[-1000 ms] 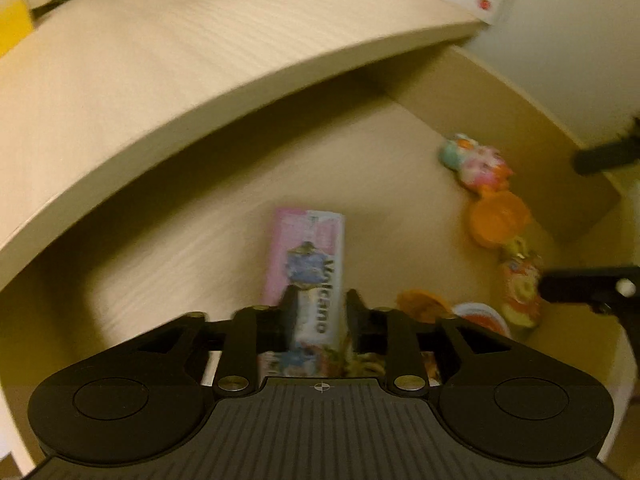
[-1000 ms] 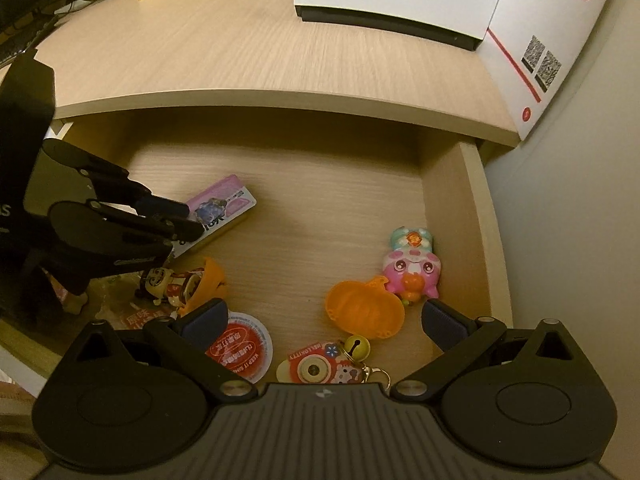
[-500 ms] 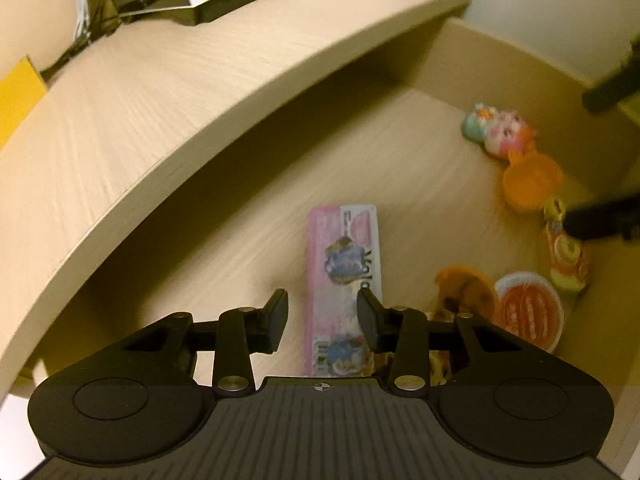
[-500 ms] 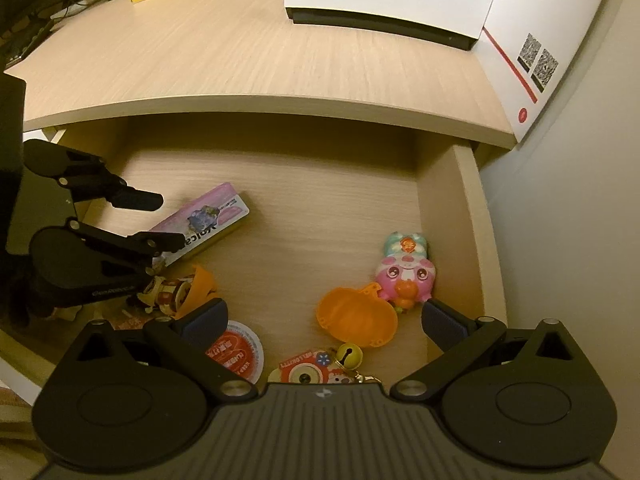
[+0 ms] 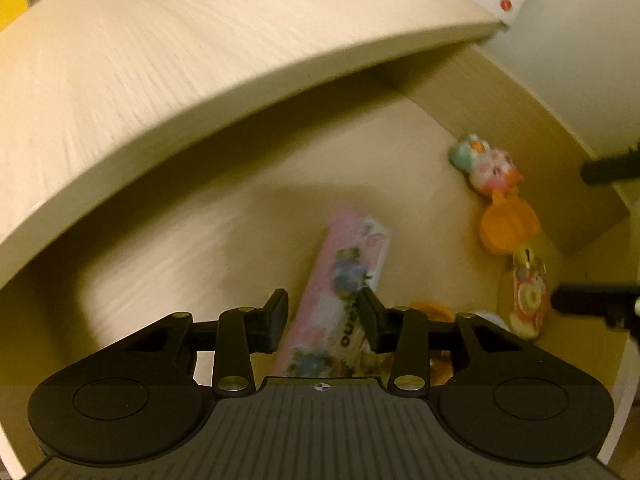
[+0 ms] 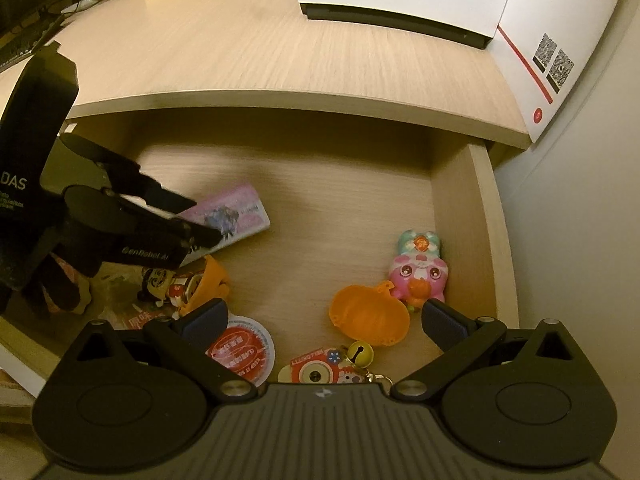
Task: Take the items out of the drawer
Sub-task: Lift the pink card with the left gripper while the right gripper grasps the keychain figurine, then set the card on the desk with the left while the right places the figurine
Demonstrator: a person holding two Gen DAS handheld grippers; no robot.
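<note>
Left wrist view: pink packet between just-widened, unclenched jaws of left hand-held gripper, right pad touching.

Right tongs spread over orange shell; left tongs straddling pink pack.

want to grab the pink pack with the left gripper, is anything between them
Nothing visible. The left gripper has just been opening its jaws, and the pink pack already lies between its fingers, with no other item in the gap. The orange toy sits beside the pack's near end, not over it.
</note>
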